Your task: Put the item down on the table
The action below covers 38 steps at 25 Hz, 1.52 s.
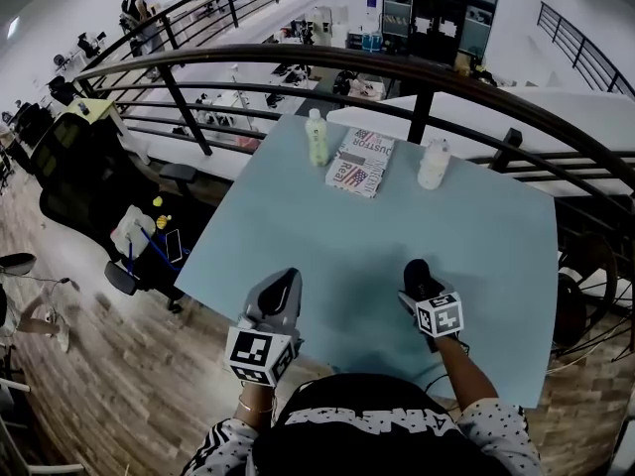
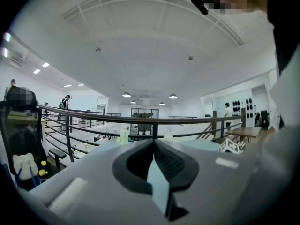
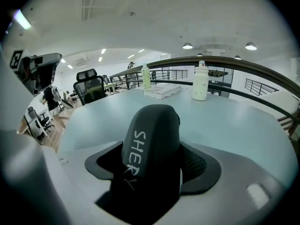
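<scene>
**RIGHT GRIPPER: SET-DOWN OF HELD ITEM, STATUS AND HANDLING**

1. Surface. I see a pale blue rectangular table (image 1: 327, 256). Its near half is bare. Along the far edge stand a flat printed packet with stars and stripes (image 1: 360, 162), a white plastic bottle (image 1: 434, 164) and a pale green plastic bottle (image 1: 316, 137), all well apart from my working area.

2. Task item. The matte black, round-topped item with white lettering (image 3: 151, 130) is in the right gripper (image 1: 421, 288), over the near edge of the table, right of centre. I cannot tell whether its base touches the surface.

3. Handling, judged. The item looks light, and its matte skin should not slip. Whether the body is stiff or soft I cannot confirm. I would keep hold at the lower body, as now, with the rounded top free.

4. Right fingers (image 3: 196, 164). They are spread only to the item's width and press on its two sides.

5. Left gripper (image 1: 284, 284). It sits at the near edge, left of centre. Its fingers (image 2: 171, 161) are pressed together with nothing between them.
</scene>
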Each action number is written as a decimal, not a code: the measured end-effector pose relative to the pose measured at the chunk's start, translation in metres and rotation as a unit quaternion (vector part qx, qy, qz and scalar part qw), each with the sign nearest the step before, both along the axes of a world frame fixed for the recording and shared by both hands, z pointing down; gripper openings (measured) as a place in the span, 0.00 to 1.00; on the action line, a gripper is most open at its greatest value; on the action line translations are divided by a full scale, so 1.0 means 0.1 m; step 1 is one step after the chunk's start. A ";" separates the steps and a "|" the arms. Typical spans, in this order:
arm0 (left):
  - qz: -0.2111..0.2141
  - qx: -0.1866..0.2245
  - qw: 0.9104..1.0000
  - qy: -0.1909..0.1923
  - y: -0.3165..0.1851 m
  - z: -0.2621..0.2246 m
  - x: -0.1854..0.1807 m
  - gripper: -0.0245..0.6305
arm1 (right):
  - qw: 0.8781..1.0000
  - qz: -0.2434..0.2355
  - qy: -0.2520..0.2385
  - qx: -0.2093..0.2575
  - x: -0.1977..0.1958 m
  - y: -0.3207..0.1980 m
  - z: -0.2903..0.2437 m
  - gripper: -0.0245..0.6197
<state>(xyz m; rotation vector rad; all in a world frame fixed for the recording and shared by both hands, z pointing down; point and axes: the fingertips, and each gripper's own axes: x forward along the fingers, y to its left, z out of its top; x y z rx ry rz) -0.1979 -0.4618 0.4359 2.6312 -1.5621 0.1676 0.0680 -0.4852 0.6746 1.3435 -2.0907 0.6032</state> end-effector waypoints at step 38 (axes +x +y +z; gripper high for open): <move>-0.033 0.006 0.999 -0.004 0.16 -0.01 -0.19 0.04 | 0.993 -0.067 0.091 -0.024 -0.09 0.00 0.26 0.62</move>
